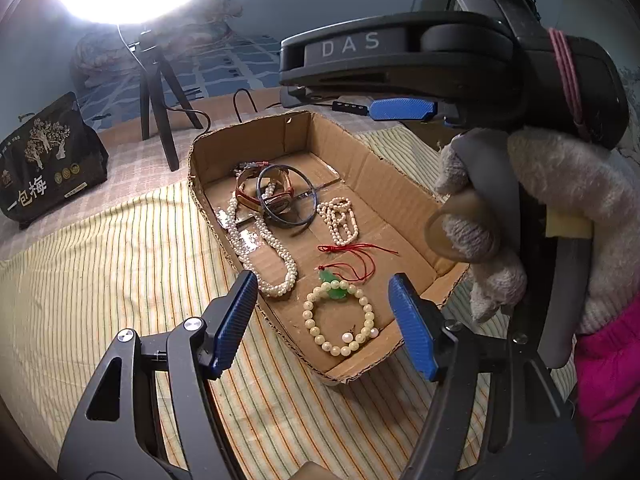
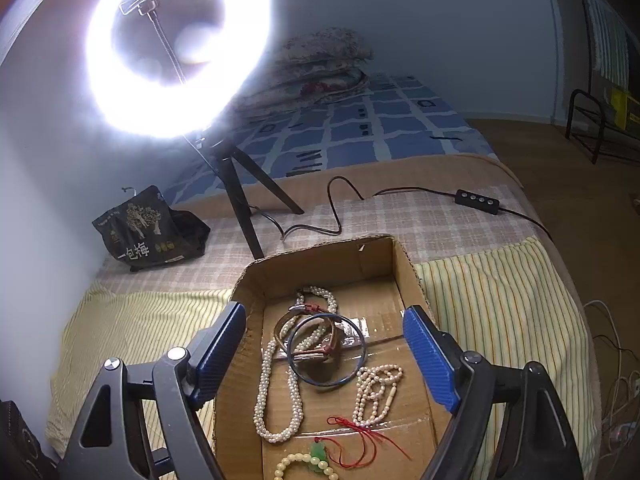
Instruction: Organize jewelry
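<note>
— What are my grippers doing over the box [image 1: 404,184]?

— You're holding the left gripper [image 1: 324,322] low over the box's near end, with its blue pads spread wide and nothing between them. You're holding the right gripper [image 2: 324,354] above the box too, equally wide and gripping nothing. In the left view your gloved right hand [image 1: 532,216] is wrapping around that gripper's handle, off the box's right wall.

— And where is the jewelry lying?

— All of it is lying on the box floor. The bead bracelet [image 1: 339,318] is sitting at the near end, right between your left pads as that camera sees it. The green pendant [image 1: 334,284] is touching the bracelet's far side, and its red cord [image 1: 352,256] is trailing toward the right wall. The long pearl rope [image 1: 260,248] is running along the left wall. The blue bangle [image 1: 286,198] is resting toward the far end, overlapping a brownish strap [image 1: 256,192] and part of the pearls. The small pearl bunch [image 1: 340,220] is lying just right of the bangle.

— What's carrying the box?

— It's sitting on the striped cloth [image 1: 120,280], toward the cloth's far right. Beyond the far edge, the ring light [image 2: 176,48] is glaring on its tripod [image 2: 248,204], and the black bag [image 2: 148,228] is standing at the far left.
</note>
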The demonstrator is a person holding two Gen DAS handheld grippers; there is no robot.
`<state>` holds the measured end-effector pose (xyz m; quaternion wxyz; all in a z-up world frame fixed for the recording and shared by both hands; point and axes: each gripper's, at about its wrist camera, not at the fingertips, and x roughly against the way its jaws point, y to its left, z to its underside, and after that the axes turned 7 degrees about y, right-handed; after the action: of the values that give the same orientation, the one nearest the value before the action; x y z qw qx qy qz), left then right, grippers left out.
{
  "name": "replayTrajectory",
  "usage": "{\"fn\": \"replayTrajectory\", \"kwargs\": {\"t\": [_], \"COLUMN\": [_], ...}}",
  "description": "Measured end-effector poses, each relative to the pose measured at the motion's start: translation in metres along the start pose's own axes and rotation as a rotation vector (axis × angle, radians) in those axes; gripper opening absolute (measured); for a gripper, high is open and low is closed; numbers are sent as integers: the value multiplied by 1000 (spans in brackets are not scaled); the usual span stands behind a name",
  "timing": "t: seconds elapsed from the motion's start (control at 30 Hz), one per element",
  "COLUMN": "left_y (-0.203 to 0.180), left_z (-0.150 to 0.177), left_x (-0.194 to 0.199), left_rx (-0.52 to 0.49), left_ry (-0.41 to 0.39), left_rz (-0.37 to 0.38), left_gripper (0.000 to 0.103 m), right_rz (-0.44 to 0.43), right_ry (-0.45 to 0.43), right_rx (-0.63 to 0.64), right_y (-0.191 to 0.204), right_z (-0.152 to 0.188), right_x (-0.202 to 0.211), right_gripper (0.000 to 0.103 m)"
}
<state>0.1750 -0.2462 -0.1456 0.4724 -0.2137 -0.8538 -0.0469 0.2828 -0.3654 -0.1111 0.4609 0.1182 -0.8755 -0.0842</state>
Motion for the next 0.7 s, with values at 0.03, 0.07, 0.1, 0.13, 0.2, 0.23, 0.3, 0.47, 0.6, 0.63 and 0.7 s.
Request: {"fn": "replayTrajectory", "kwargs": {"t": [0.03,0.07,0.1,0.13,0.2,0.23,0.3,0.47,0.6,0.63,0.7], "left_y": [0,0,0,0,0,0,1,2,1,1,2], "left_z": [0,-1,-1,-1,-1,-1,0,1,3,3,4], "left_x": [0,0,0,0,1,1,3,13,21,23,28], "left_rx": [0,0,1,2,0,-2,-2,2,0,-1,0], "left_ry": [-1,-2,-3,-3,-3,-3,-4,-21,-35,-38,-45], "left_rz": [-2,-3,-4,-3,-5,-6,-8,-6,-3,-3,-3], "left_gripper": [70,70,70,70,70,70,70,70,70,70,70], "right_rz": [3,6,8,9,12,13,19,33,43,47,56], "right_ry": [-2,-3,-2,-1,0,1,0,-8,-17,-19,-22], "right_rx": [-3,-6,-6,-6,-3,0,7,7,11,14,22], "right_y": [-1,-1,-1,-1,0,0,2,6,9,11,14], "right_z": [0,0,0,0,1,1,2,4,4,4,5], "right_x": [1,1,1,1,2,2,4,11,18,20,24], "right_gripper": [84,84,84,84,84,84,84,84,84,84,84]}}
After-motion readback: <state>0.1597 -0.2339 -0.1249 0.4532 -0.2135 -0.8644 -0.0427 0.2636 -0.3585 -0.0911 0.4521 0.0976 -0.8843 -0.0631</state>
